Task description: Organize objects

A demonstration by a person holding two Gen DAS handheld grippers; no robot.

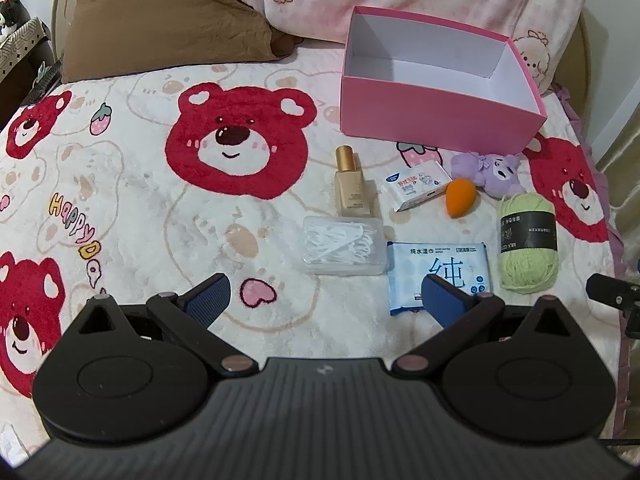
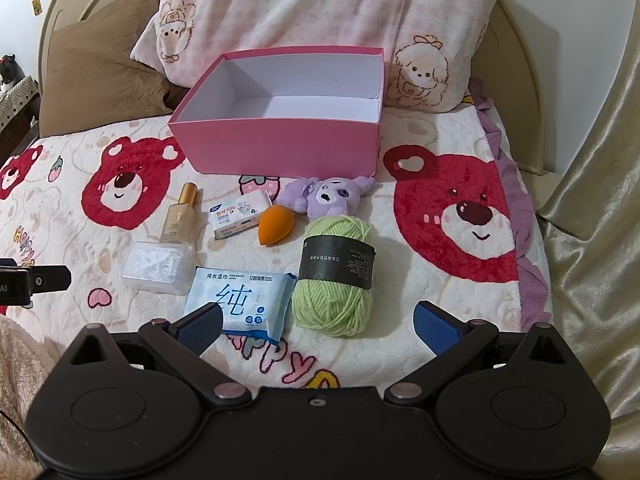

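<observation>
Pink box (image 2: 280, 148) empty, 12 o'clock, far end of blanket (image 2: 440, 280). Green yarn (image 2: 334, 276) dead ahead of right gripper (image 2: 318, 322), long axis 12-to-6, nearer right than left. Right gripper released, holding nothing. Left gripper (image 1: 326, 298) also released, over wet wipes pack (image 1: 438, 272).

Two low forward views, shared box (image 1: 436, 116).

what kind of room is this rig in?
Most likely a bedroom: the items lie on a plush red-bear-print blanket spread over a bed, with a pink cartoon-print pillow and a curved beige headboard behind the open pink cardboard box.
</observation>
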